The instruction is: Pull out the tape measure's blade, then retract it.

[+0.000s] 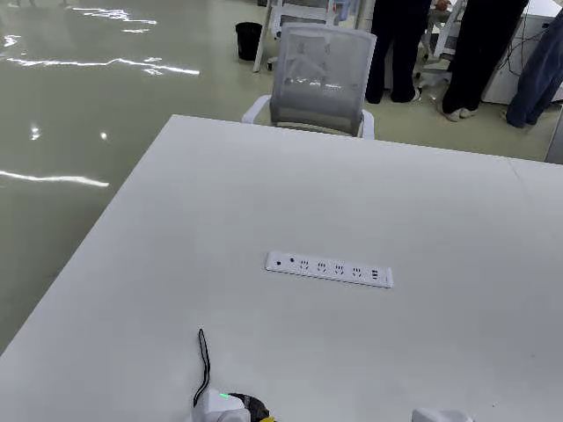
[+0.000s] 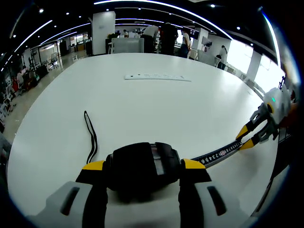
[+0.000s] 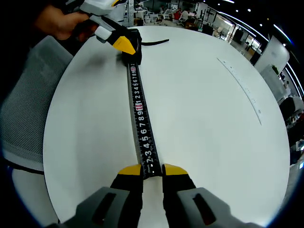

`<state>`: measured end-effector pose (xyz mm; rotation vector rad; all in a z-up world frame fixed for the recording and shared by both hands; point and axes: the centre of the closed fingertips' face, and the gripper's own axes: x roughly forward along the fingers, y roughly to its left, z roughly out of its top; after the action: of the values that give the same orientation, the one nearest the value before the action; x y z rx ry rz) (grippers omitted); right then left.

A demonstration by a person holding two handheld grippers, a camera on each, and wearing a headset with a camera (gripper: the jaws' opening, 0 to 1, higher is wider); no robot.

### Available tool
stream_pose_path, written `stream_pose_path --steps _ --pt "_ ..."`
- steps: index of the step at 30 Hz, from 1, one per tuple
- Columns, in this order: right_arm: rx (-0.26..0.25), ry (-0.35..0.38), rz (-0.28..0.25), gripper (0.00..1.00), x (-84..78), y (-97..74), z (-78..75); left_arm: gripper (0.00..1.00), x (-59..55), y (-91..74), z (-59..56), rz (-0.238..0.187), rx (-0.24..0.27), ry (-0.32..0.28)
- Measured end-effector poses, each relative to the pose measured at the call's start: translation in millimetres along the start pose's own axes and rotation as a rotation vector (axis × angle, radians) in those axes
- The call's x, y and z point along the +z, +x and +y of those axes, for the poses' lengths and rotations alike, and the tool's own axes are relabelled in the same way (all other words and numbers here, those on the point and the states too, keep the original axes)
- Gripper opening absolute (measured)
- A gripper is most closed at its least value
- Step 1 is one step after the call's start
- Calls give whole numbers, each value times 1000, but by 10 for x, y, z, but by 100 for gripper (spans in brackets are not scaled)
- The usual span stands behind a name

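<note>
Left gripper view: the left gripper stands clamped on the black tape measure case. Its yellow-tipped jaws press the case's two sides, a hold that appears meant to anchor the body while the blade is drawn. From the case the blade runs out toward 3 o'clock, where the right gripper has its jaws pinched together on the blade's end. Right gripper view shows that pinch at 6 o'clock, with the dark, white-numbered strip lying flat and straight on the table up to the case at 12 o'clock. The blade looks thin, stiff and faintly glossy. The case is blocky, with rounded, rubbery-looking corners. A limp black wrist strap trails from the case toward 11 o'clock. The table is smooth matte white. A long white power strip lies well apart at 12 o'clock, and a grey mesh-backed chair stands at the far edge. The blade appears partly out, with retraction not yet begun.
</note>
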<state>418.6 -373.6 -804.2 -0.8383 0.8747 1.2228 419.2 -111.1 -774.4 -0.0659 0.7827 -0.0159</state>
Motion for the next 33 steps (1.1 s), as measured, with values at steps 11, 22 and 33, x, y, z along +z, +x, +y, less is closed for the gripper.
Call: stream_pose_path --steps 11,22,33 --pt "22 -11 -1 13 97 45 21 57 4 2 0 5 -3 -2" --pt "23 -17 5 13 131 50 17 57 3 10 -1 8 -6 -2" --pt "19 -23 7 13 150 71 17 57 4 8 -3 6 -4 -3"
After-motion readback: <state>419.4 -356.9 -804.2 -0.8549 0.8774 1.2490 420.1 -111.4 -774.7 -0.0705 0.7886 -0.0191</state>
